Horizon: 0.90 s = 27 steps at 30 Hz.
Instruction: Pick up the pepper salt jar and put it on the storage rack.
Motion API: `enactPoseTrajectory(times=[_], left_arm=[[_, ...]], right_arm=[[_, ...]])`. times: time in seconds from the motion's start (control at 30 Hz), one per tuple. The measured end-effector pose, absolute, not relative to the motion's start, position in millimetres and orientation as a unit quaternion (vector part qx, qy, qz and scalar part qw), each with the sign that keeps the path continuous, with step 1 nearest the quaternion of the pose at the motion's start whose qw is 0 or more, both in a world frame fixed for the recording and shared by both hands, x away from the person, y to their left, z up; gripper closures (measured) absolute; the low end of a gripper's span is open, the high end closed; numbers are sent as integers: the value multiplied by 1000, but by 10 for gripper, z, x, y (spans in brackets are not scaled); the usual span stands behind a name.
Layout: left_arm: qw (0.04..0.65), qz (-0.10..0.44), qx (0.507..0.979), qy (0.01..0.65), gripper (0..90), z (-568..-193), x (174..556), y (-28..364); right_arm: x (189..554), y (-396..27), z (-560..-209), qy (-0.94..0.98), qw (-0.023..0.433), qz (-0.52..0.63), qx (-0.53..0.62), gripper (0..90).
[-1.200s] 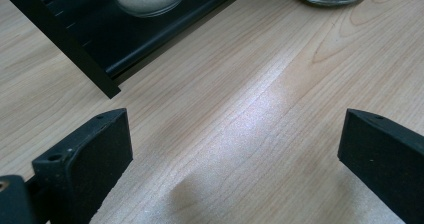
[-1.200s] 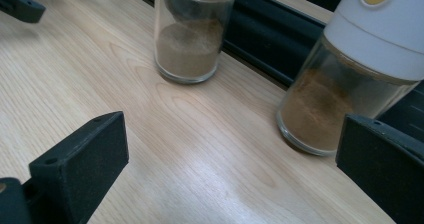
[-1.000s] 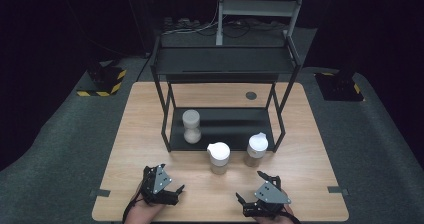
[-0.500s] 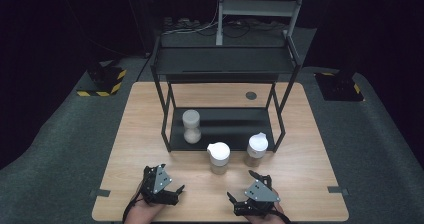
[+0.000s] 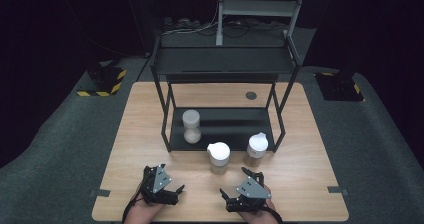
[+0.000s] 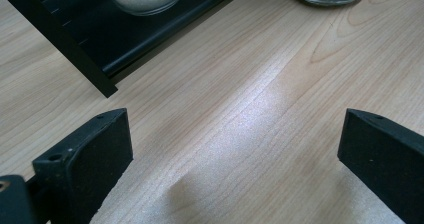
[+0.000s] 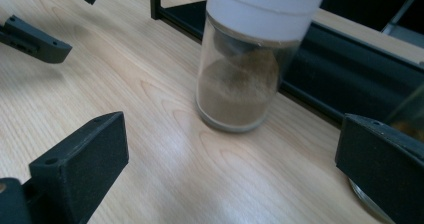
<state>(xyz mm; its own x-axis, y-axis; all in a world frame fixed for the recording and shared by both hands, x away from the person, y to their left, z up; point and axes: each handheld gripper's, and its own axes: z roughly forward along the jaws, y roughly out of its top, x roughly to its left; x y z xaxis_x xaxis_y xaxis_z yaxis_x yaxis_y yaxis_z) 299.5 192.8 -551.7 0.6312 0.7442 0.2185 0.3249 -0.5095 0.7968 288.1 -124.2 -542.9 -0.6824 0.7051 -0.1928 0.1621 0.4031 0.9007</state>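
right claw has shifted left toward jar.

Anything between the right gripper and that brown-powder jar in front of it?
No. In the right gripper view only bare table lies between the open right gripper and the jar.

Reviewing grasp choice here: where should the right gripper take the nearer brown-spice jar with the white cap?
Probably the clear glass body of the jar below its white cap, approached level from the table's front edge. It stands upright and clear of the rack, and the right gripper is open, facing it.
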Motion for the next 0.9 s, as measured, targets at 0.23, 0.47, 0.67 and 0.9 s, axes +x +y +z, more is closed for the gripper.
enactPoseTrajectory(times=[0.23, 0.47, 0.67, 0.9], left_arm=[[375, 280, 822, 325, 13, -5516, 2993, 1933], [376, 279, 822, 324, 13, -5517, 2990, 1936], [375, 280, 824, 320, 13, -5516, 2985, 1940], [377, 279, 823, 320, 13, -5515, 2984, 1943]], right_arm=[[2921, -1150, -5409, 781, 292, 478, 275, 0], [2997, -1062, -5385, 777, 286, 487, 280, 0], [3062, -1011, -5360, 771, 283, 495, 283, 0], [3164, -972, -5367, 767, 279, 499, 290, 0]])
